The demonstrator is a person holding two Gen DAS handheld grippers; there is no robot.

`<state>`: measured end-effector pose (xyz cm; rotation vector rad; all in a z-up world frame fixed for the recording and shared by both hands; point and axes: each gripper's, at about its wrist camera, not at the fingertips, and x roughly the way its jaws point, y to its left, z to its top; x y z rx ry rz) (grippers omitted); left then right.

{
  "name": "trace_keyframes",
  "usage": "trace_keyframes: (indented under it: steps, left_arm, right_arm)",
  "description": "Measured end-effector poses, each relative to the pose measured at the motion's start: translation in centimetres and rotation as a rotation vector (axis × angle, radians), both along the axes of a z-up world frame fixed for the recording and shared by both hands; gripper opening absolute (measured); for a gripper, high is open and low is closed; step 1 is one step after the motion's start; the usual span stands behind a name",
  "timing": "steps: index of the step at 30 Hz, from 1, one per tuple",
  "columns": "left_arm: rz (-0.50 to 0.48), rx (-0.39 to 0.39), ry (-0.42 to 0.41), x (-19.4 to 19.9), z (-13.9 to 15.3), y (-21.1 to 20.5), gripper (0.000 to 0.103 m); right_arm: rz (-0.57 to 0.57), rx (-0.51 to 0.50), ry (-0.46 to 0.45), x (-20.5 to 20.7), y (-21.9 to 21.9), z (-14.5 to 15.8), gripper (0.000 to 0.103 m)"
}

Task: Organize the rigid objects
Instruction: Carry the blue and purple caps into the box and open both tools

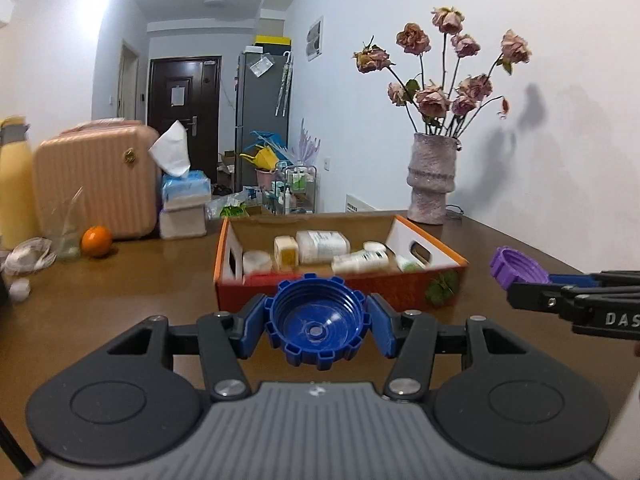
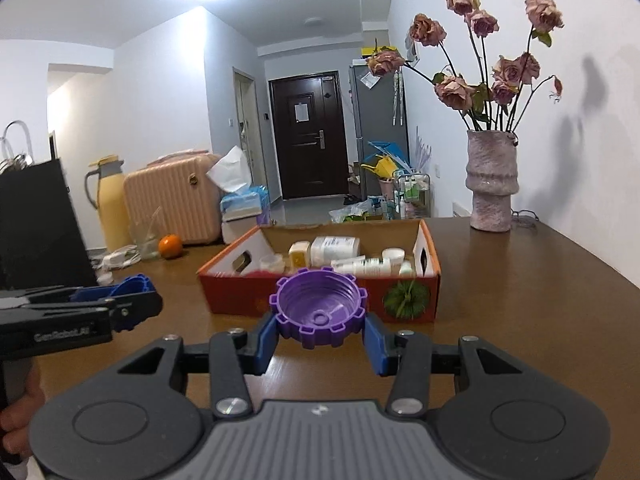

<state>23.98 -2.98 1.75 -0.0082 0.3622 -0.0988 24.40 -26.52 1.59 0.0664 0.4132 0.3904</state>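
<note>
My left gripper is shut on a blue notched cap, open side toward the camera, held above the brown table in front of an orange-edged cardboard box. My right gripper is shut on a purple notched cap, also held in front of the box. The box holds several white bottles and jars. The purple cap and right gripper show at the right of the left wrist view; the blue cap shows at the left of the right wrist view.
A pink vase of dried roses stands behind the box at the right by the wall. An orange, a tissue pack, a pink suitcase and a yellow flask stand at the left. A black bag is at far left.
</note>
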Motion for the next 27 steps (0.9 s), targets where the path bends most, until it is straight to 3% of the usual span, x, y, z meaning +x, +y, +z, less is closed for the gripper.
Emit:
trace_keyframes:
  steps: [5, 10, 15, 18, 20, 21, 24, 25, 27]
  left_arm:
    - [-0.064, 0.024, -0.027, 7.9, 1.2, 0.1, 0.055]
    - [-0.096, 0.024, 0.081, 16.7, 0.3, -0.6, 0.055]
    - [-0.082, 0.019, 0.159, 22.9, -2.5, -1.4, 0.056]
    - [-0.069, 0.022, 0.166, 24.8, -3.7, -2.0, 0.061]
    - [-0.076, 0.023, 0.152, 25.4, -4.4, -2.2, 0.079]
    - [-0.074, 0.022, 0.137, 25.4, -4.7, -2.2, 0.081]
    - [-0.043, 0.078, 0.138, 25.9, -5.8, -2.6, 0.08]
    - [-0.028, 0.075, 0.137, 26.0, -5.9, -2.5, 0.075]
    - [-0.026, 0.047, 0.146, 26.2, -5.8, -2.4, 0.075]
  right_arm:
    - [-0.023, 0.022, 0.026, 7.5, 0.5, 0.8, 0.045]
    - [-0.037, -0.031, 0.05, 14.9, 1.9, -0.2, 0.045]
    - [-0.023, -0.12, 0.145, 21.9, 3.3, -2.8, 0.045]
    - [-0.024, -0.149, 0.181, 24.4, 3.8, -4.1, 0.045]
    - [-0.021, -0.14, 0.182, 25.1, 3.8, -4.7, 0.047]
    - [-0.024, -0.127, 0.181, 25.4, 3.8, -5.2, 0.05]
    - [-0.022, -0.089, 0.172, 25.4, 3.4, -6.2, 0.067]
    - [-0.022, -0.081, 0.157, 25.3, 3.4, -6.5, 0.068]
    - [-0.031, -0.1, 0.147, 24.9, 3.6, -6.5, 0.067]
